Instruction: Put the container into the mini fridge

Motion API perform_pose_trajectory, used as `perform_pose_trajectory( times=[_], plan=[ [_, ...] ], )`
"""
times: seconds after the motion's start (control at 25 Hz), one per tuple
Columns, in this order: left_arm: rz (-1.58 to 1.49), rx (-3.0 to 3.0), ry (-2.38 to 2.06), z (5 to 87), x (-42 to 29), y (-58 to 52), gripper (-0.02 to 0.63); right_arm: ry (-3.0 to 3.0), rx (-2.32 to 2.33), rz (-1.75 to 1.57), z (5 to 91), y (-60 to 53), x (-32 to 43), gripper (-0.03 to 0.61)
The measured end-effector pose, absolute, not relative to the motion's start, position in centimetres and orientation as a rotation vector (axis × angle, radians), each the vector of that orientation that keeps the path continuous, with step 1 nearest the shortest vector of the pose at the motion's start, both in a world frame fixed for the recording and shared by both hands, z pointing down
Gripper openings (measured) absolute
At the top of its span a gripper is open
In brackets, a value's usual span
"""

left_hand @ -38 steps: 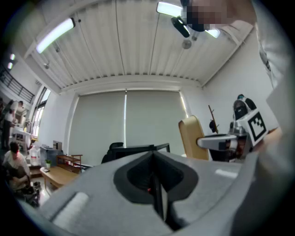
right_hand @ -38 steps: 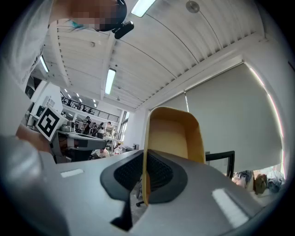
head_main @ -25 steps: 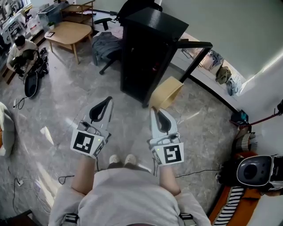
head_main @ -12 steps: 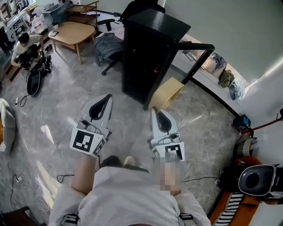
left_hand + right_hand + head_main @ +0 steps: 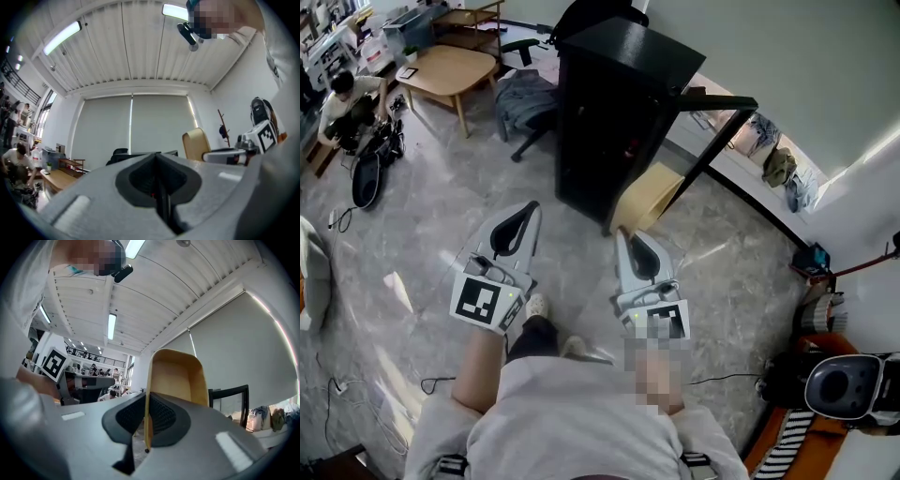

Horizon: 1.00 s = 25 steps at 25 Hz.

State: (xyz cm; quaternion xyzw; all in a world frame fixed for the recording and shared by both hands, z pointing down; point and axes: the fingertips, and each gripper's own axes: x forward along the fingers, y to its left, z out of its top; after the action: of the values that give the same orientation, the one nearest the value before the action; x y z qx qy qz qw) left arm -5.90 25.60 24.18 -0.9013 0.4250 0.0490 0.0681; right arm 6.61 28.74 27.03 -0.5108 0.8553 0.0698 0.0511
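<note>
While the right gripper (image 5: 624, 236) is clamped on one wall of the tan plastic container (image 5: 652, 195), which juts ahead of its jaws near the black mini fridge (image 5: 609, 103), the left gripper (image 5: 529, 210) beside it has its jaws pressed together on nothing.

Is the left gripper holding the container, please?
No, the left gripper is shut and empty; the right gripper clamps the container.
</note>
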Motion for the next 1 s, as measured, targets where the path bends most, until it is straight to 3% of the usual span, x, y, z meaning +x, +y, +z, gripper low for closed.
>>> perform_pose_trajectory(
  times=[1.0],
  plan=[
    [0.148,-2.83,1.095,24.4,-11.1,4.0,0.002,2.516,-1.733,0.193,27.3,8.9,0.6,0.014]
  ],
)
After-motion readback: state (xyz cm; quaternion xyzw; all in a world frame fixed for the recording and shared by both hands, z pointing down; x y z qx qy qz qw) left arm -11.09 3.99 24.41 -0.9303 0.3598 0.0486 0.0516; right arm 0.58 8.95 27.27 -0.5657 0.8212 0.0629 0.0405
